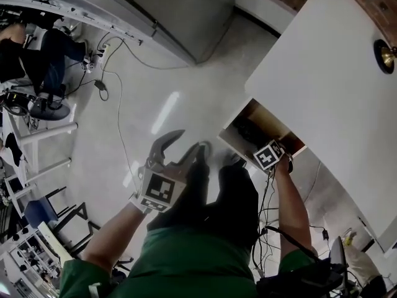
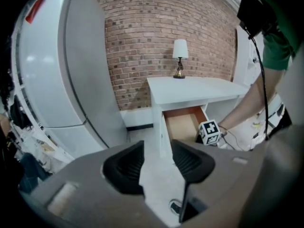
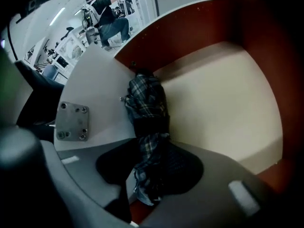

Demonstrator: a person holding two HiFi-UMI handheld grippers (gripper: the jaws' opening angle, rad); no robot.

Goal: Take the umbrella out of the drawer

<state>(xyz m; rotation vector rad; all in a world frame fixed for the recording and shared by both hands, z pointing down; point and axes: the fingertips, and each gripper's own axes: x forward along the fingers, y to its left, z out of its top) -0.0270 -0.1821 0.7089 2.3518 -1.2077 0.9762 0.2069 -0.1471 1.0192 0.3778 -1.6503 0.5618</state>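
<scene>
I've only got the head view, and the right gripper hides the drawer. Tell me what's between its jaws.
Observer: A folded plaid umbrella; the right gripper presses its pads on both sides of it.
Operator: Say where it lies.
Observer: Lengthwise against the white panel at the edge of the drawer.
Operator: Check for anything else in there.
Observer: Nothing else shows on the pale drawer floor in the right gripper view.

This is looking like a lab imitating a home: a brick wall (image 2: 142, 37) and lamp (image 2: 180, 56) are standing near cables (image 1: 119, 104) trailing over the floor (image 1: 186, 92).
</scene>
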